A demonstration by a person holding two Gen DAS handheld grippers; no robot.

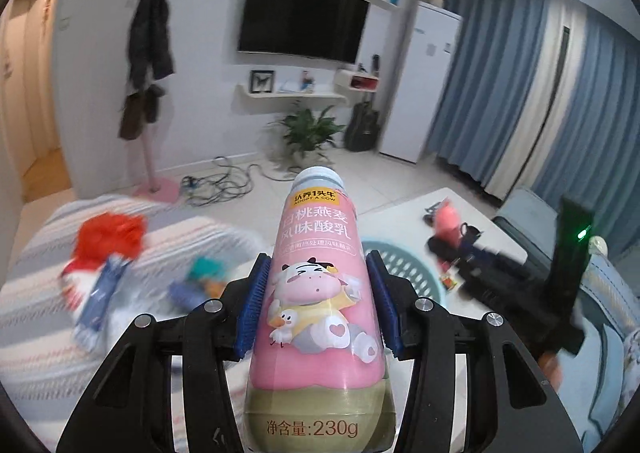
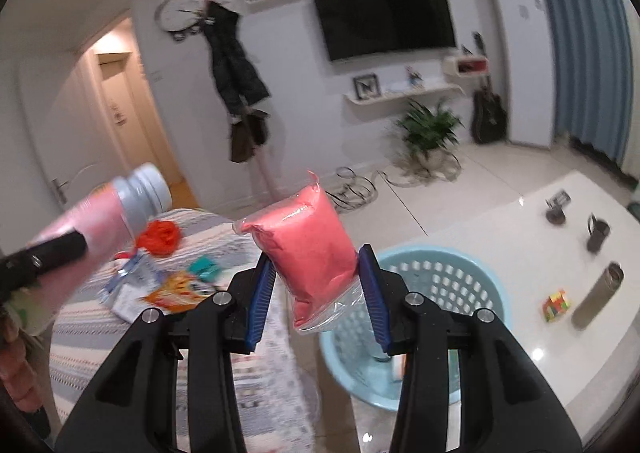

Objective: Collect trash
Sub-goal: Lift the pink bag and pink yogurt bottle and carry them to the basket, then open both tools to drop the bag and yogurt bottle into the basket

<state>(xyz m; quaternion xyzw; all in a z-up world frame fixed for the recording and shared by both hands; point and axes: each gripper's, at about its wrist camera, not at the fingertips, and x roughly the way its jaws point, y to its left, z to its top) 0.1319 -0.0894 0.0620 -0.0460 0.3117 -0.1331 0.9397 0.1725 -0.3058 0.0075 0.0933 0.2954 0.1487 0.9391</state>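
My left gripper is shut on a pink yogurt bottle with a white cap and a cartoon cow, held up in the air. The bottle also shows at the left of the right wrist view. My right gripper is shut on a pink bag in clear plastic, held above the left rim of a light blue perforated basket. The basket shows behind the bottle in the left wrist view. The right gripper appears blurred at the right there.
A striped cloth surface carries a red crumpled bag, a blue-white wrapper, an orange packet and a teal item. A white table holds a metal flask, a colourful cube and a dark cup.
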